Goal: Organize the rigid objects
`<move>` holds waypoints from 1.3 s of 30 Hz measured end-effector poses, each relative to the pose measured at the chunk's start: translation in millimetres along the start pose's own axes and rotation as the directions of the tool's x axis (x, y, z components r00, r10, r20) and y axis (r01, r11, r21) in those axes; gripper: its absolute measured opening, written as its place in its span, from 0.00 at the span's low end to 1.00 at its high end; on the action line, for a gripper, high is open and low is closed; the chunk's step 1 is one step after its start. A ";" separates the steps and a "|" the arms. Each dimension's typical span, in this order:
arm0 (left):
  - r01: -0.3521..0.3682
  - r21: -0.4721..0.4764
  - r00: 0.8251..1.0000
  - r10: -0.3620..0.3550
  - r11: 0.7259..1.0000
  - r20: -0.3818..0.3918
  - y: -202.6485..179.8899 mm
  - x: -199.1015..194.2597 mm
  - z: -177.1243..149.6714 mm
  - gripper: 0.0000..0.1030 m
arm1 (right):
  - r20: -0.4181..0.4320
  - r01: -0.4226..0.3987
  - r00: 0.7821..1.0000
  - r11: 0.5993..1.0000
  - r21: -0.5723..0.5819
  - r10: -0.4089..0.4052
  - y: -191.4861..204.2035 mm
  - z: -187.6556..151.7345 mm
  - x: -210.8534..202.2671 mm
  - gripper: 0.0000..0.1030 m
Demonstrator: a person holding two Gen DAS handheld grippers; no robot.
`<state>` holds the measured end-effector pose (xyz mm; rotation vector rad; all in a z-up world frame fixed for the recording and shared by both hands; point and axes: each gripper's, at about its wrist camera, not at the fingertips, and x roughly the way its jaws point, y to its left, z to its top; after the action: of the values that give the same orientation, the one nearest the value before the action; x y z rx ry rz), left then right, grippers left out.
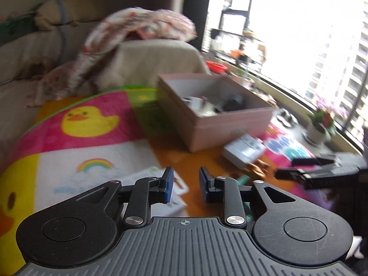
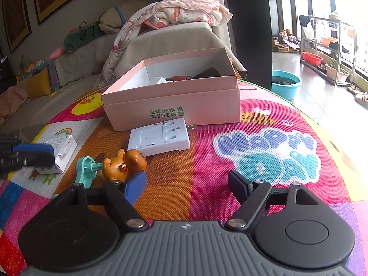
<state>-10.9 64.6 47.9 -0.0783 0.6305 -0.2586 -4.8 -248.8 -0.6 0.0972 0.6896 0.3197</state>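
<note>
A pink cardboard box (image 2: 174,105) stands open on the colourful play mat, with several items inside; it also shows in the left wrist view (image 1: 230,124). In front of it lie a white plastic plate (image 2: 161,138), an orange wooden duck toy (image 2: 128,164), a teal plastic clip (image 2: 86,170) and a small white carton (image 2: 59,154). My right gripper (image 2: 187,181) is open and empty, hovering over the mat just right of the duck. My left gripper (image 1: 184,186) is open and empty above the mat, the white carton (image 1: 161,184) under its left finger. The left gripper also shows at the left edge of the right wrist view (image 2: 27,154).
A sofa (image 2: 161,43) with a blanket and cushions stands behind the mat. A teal basin (image 2: 286,82) sits on the floor at the right, with shelves (image 2: 326,46) by the window. A potted plant (image 1: 319,124) stands by the window sill.
</note>
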 end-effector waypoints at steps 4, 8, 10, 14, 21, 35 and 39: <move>-0.122 -0.201 0.992 0.127 0.972 0.011 48.9 -2.6 2.1 0.27 | 0.000 0.000 1.000 1.000 -0.001 0.000 -0.1 0.0 0.0 0.76; -0.081 -0.266 0.997 0.073 0.961 -0.040 63.3 0.0 -8.8 0.27 | -0.001 0.000 1.000 1.000 -0.002 0.000 0.0 -0.1 0.2 0.77; -0.034 -0.262 0.998 0.019 0.964 -0.058 56.1 2.7 -14.4 0.30 | -0.002 0.001 1.000 1.000 -0.004 -0.001 0.4 -0.2 0.5 0.77; 0.061 -0.225 0.991 -0.085 0.972 -0.099 30.7 7.6 -26.2 0.30 | -0.003 0.001 1.000 1.000 -0.005 -0.001 0.6 -0.4 0.9 0.77; 0.132 -0.008 0.977 -0.132 0.991 -0.167 -24.1 8.8 -33.4 0.34 | -0.003 0.001 1.000 1.000 -0.005 -0.001 0.6 -0.4 0.8 0.78; 0.255 0.265 0.945 -0.183 0.930 -0.270 -85.9 12.2 -54.5 0.83 | -0.001 -0.005 1.000 1.000 -0.001 0.005 -0.2 -0.3 0.7 0.78; 0.300 0.262 0.942 -0.242 0.917 -0.233 -86.4 1.8 -45.0 0.76 | 0.000 -0.008 1.000 1.000 0.003 0.008 -1.2 -0.2 0.2 0.78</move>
<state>-54.7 -18.9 23.6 0.1503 0.7711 -0.6353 -4.5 -249.9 -1.1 0.1030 0.6901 0.3265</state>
